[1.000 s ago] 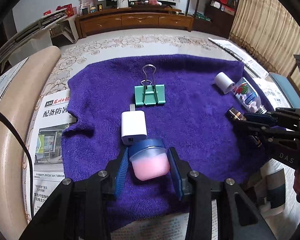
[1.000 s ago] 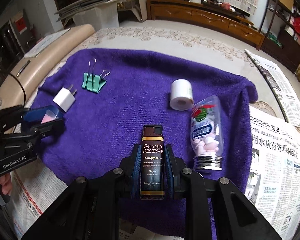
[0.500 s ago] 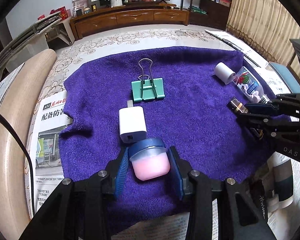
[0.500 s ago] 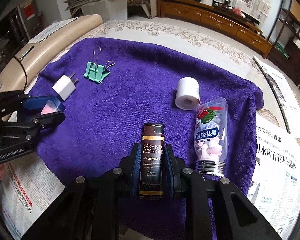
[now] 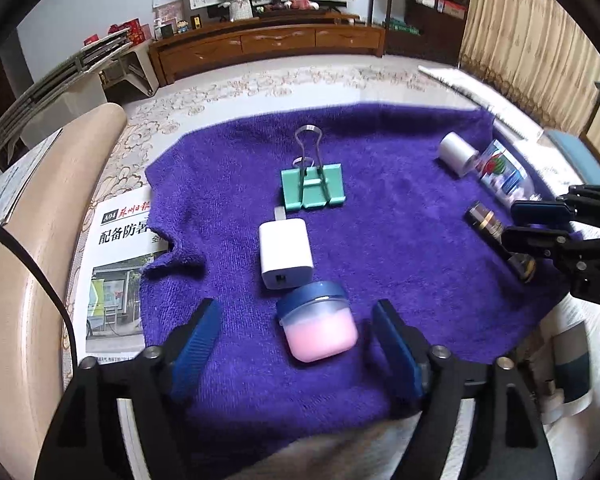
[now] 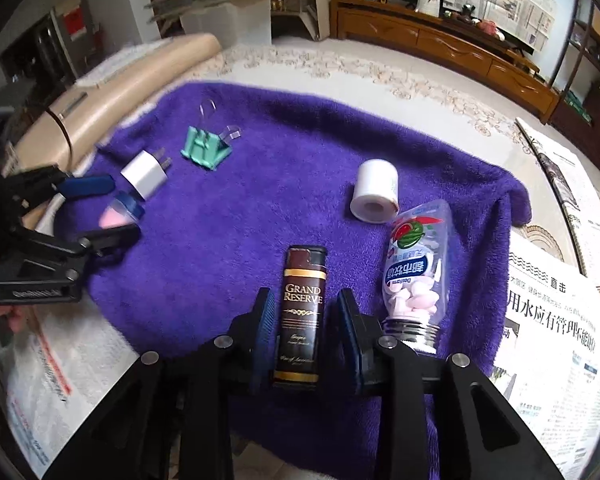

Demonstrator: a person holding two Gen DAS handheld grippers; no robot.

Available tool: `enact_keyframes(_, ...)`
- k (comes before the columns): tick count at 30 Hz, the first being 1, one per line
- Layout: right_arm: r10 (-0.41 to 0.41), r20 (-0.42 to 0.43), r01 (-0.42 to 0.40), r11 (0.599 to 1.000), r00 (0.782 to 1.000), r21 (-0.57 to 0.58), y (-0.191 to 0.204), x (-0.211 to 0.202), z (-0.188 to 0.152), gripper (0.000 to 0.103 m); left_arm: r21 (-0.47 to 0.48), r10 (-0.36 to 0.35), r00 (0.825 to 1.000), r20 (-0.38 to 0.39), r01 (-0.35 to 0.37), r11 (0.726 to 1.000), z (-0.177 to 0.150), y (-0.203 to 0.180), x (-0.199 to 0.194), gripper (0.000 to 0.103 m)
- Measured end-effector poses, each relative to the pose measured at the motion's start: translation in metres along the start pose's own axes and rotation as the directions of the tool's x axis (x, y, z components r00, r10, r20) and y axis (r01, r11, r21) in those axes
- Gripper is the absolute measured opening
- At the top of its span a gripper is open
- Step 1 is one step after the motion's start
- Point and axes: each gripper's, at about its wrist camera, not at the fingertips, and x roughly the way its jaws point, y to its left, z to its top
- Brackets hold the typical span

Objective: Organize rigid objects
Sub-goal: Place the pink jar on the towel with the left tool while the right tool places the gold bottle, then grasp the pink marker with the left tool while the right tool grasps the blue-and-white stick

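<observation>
Pink jar point(image 5: 318, 326) lower centre on purple towel point(image 5: 400, 208), between wide-open left tongs point(image 5: 300, 338), untouched. Right tongs point(image 6: 306, 330) slightly apart around brown lighter point(image 6: 302, 312), not gripping.

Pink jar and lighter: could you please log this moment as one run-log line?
left gripper: open, released pink jar onto purple towel | right gripper: open, astride lighter

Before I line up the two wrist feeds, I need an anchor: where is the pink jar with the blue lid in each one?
Left wrist: the pink jar lies bottom centre on the purple towel, between the open left tongs.
Right wrist: the jar sits far left.
Shared landmark: the white charger, just beyond it in both.
</observation>
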Motion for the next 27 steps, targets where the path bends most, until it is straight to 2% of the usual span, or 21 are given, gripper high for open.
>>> enact_keyframes(2,0.005,0.043,-0.005,1.0,0.999,0.017,-0.001,-0.013,-0.001,0.043,-0.016,-0.007,0.999,0.039,0.007,1.0,-0.001,-0.001,-0.012,0.098)
enact_keyframes(4,0.002,0.096,-0.006,0.999,0.995,0.042,0.0,-0.03,-0.003,0.076,-0.026,-0.016,0.998,0.058,0.018,1.0,-0.002,-0.004,-0.025,0.103)
enact_keyframes(5,-0.001,0.118,-0.005,0.999,0.993,0.052,0.0,-0.039,-0.005,0.085,-0.028,-0.016,0.998,0.063,0.018,0.999,-0.003,-0.007,-0.031,0.103)
enact_keyframes(6,-0.004,0.135,-0.004,0.998,0.991,0.062,0.001,-0.048,-0.008,0.1,-0.032,-0.012,0.998,0.068,0.014,0.999,-0.005,-0.01,-0.038,0.103)
enact_keyframes(10,-0.064,0.156,0.045,0.991,0.986,0.125,0.001,-0.075,-0.027,0.103,-0.045,-0.017,0.996,0.084,0.021,0.999,-0.019,-0.022,-0.059,0.103)
enact_keyframes(14,-0.048,0.15,0.017,0.979,0.988,0.205,-0.008,-0.09,-0.054,0.103,-0.047,-0.038,0.996,0.079,0.042,0.998,-0.035,-0.035,-0.07,0.103)
enact_keyframes(17,-0.069,0.12,0.039,0.971,0.99,0.237,-0.012,-0.095,-0.075,0.103,-0.053,-0.074,0.994,0.086,0.079,0.995,-0.049,-0.043,-0.076,0.103)
enact_keyframes(22,-0.096,0.13,0.055,0.955,0.987,0.29,-0.015,-0.11,-0.11,0.103,-0.048,-0.072,0.996,0.061,0.075,0.996,-0.069,-0.056,-0.076,0.103)
enact_keyframes(27,-0.087,0.16,0.025,0.935,0.983,0.352,-0.024,-0.12,-0.133,0.103,-0.04,-0.07,0.997,0.032,0.071,0.997,-0.087,-0.069,-0.072,0.103)
